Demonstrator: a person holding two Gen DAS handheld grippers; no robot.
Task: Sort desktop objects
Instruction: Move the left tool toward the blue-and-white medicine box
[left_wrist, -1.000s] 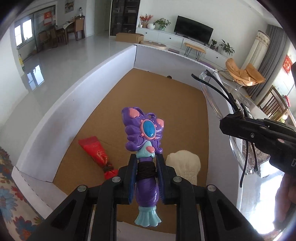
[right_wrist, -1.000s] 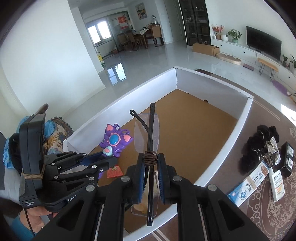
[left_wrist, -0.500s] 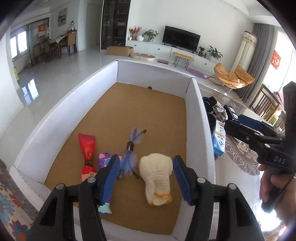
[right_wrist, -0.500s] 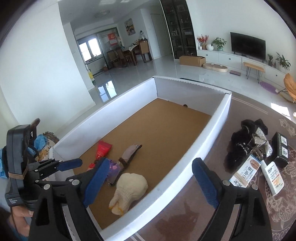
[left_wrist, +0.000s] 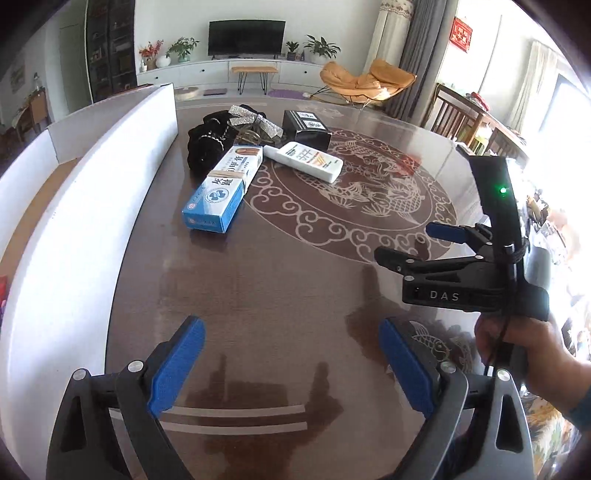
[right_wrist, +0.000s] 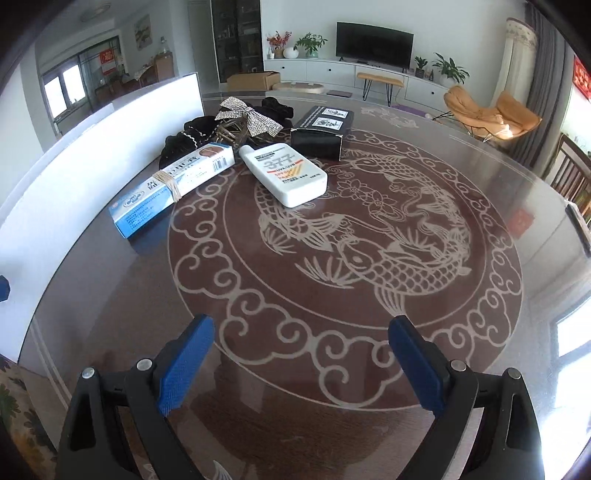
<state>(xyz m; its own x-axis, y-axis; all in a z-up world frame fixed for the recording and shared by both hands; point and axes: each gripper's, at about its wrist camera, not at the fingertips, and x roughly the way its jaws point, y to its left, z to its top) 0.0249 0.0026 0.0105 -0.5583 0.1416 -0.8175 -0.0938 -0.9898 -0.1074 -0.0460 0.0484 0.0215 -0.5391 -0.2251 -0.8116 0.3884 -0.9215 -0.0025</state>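
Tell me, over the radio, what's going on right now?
Left gripper open, empty. Right gripper open, empty. Blue box, white bottle on table, unsorted. Path clear.

Bright window glare, fisheye-warped edges

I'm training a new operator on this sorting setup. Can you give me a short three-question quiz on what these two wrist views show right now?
1. True or false: the left tongs grip something.
2. Which item lies nearest the white box wall? A) white bottle B) blue and white carton C) black box
3. Fill in: the glittery bow rests on a pile of ____ fabric.

Key
1. False; both the left and the right tongs are open and hold nothing.
2. B
3. black
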